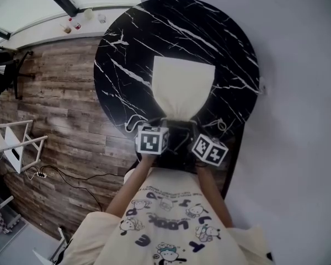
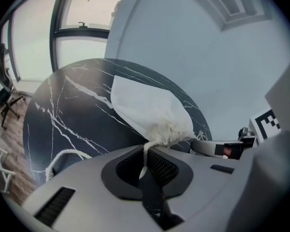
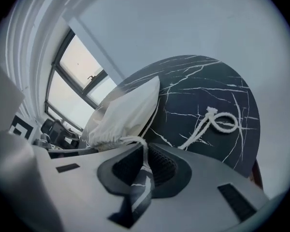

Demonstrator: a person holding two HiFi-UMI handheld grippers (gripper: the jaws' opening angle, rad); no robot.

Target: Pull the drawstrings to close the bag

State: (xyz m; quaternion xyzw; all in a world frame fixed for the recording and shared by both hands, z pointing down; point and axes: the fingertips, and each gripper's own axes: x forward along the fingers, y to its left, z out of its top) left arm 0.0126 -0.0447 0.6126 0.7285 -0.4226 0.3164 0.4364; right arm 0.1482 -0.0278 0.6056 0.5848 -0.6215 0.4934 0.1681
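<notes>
Cream bag [image 1: 183, 90] lies cinched at its mouth on the black marble counter [image 1: 127, 54].
The left drawstring [image 2: 145, 151] is clamped in the left gripper [image 2: 146, 162] jaws, the right drawstring [image 3: 143, 149] in the right gripper [image 3: 143, 164] jaws; contents are hidden.

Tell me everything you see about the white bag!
The bag is cream-white cloth, lying flat on the black marbled table. Its wide bottom points away from the person, and its neck at the near end is bunched up closed. A white cord comes out of each side of the neck. The left tongs are shut on one, the right tongs on the other. Loose cord ends curl on the table.
</notes>
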